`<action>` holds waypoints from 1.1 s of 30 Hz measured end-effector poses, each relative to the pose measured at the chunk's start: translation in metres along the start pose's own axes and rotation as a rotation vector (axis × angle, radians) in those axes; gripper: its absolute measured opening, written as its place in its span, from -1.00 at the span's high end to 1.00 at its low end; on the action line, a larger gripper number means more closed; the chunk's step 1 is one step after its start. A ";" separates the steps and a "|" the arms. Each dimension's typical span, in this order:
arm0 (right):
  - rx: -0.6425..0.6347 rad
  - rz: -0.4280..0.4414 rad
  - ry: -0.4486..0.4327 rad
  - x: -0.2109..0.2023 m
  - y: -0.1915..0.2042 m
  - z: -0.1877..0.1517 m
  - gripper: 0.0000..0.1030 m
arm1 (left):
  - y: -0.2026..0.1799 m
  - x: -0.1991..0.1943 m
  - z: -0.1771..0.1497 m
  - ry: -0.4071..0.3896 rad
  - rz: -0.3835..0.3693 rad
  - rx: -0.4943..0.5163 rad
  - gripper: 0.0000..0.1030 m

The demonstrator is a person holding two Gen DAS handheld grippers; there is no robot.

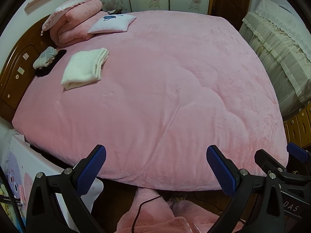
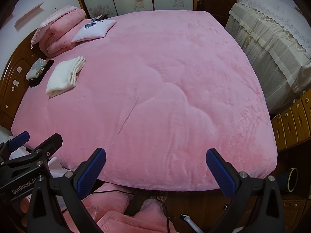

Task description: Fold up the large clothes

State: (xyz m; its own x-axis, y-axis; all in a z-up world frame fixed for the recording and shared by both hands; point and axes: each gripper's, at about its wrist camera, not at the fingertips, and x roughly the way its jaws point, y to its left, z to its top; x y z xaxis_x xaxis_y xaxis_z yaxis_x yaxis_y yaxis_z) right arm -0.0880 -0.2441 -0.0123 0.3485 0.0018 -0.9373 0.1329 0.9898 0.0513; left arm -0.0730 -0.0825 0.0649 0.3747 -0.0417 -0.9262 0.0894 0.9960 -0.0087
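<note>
The pink bed (image 1: 175, 77) fills the room. A folded white garment (image 1: 85, 68) lies far up on it near the headboard, ahead and to the left, long axis running away, nearer the left tongs (image 1: 155, 167). Left and right tongs (image 2: 155, 169) both gape, empty.
</note>
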 end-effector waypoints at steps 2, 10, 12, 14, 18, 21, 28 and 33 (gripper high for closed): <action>0.003 0.000 -0.001 0.000 -0.001 0.000 -1.00 | -0.001 0.000 0.000 -0.002 0.002 0.002 -0.98; 0.010 0.005 0.001 0.000 -0.002 0.001 -1.00 | 0.000 0.000 0.001 -0.006 0.014 0.023 -0.98; 0.018 0.005 0.001 -0.001 0.000 0.000 -1.00 | 0.000 0.000 0.001 -0.006 0.018 0.029 -0.98; 0.024 0.005 0.001 -0.002 0.001 -0.001 -1.00 | -0.001 0.000 0.001 -0.006 0.021 0.034 -0.98; 0.027 0.005 0.000 -0.002 0.000 -0.001 -1.00 | -0.001 -0.001 0.002 -0.007 0.023 0.037 -0.98; 0.026 0.004 -0.001 -0.002 0.000 -0.001 -1.00 | 0.000 -0.001 0.001 -0.007 0.022 0.039 -0.98; 0.031 -0.001 -0.001 -0.003 0.004 -0.003 -1.00 | 0.000 0.000 0.003 -0.006 0.020 0.040 -0.98; 0.032 -0.002 -0.003 -0.003 0.005 -0.004 -1.00 | 0.002 0.000 0.003 -0.008 0.019 0.043 -0.98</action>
